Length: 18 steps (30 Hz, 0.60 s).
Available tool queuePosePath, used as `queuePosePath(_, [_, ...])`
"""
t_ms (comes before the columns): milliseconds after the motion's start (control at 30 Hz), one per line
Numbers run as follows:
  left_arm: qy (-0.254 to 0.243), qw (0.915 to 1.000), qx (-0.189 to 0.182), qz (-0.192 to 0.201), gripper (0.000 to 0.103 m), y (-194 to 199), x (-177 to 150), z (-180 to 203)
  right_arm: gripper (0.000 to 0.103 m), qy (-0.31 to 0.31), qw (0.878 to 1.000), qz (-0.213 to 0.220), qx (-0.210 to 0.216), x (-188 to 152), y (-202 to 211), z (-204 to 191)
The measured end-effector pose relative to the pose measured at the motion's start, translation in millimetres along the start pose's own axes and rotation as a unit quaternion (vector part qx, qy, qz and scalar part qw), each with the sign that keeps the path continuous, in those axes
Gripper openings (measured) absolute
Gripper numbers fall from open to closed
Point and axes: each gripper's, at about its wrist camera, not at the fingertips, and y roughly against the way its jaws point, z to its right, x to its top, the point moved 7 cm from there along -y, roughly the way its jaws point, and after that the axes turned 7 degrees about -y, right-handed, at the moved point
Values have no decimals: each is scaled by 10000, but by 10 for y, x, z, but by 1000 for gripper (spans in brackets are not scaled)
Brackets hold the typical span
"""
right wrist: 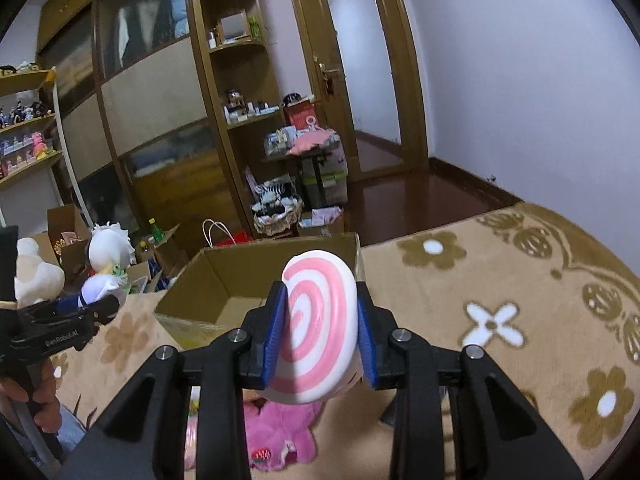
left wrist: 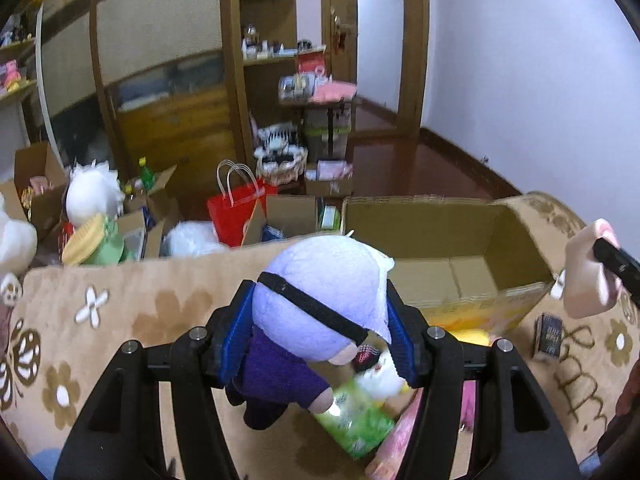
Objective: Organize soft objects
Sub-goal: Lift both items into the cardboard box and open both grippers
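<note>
My left gripper [left wrist: 322, 316] is shut on a plush doll [left wrist: 316, 300] with a pale lilac head, a black band and a purple body, held above the flowered bed cover. An open cardboard box [left wrist: 448, 240] lies just ahead to the right, empty inside. My right gripper [right wrist: 322, 332] is shut on a pink-and-white spiral plush [right wrist: 320, 328], held in front of the same box [right wrist: 224, 276]. The left gripper with its doll [right wrist: 96, 290] shows at the left of the right wrist view. The spiral plush [left wrist: 588, 272] shows at the right edge of the left wrist view.
Below the left gripper lie a green packet [left wrist: 356, 420] and a pink item [left wrist: 400, 436]. A pink plush [right wrist: 280, 432] lies under the right gripper. Beyond the bed, the floor holds a red bag [left wrist: 236, 208], boxes and white plush toys [left wrist: 92, 192]. A wardrobe and door stand behind.
</note>
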Motion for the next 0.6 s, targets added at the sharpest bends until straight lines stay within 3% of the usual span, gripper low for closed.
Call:
queuePosePath(233, [-147,9986,65,495,59,-6,458,55,34,152,9997,124,119,247,-147,-133])
queuePosePath(600, [-442,9975,-125,537,60,-414,692,269,34,213,9993,131,287,362,-528,-170])
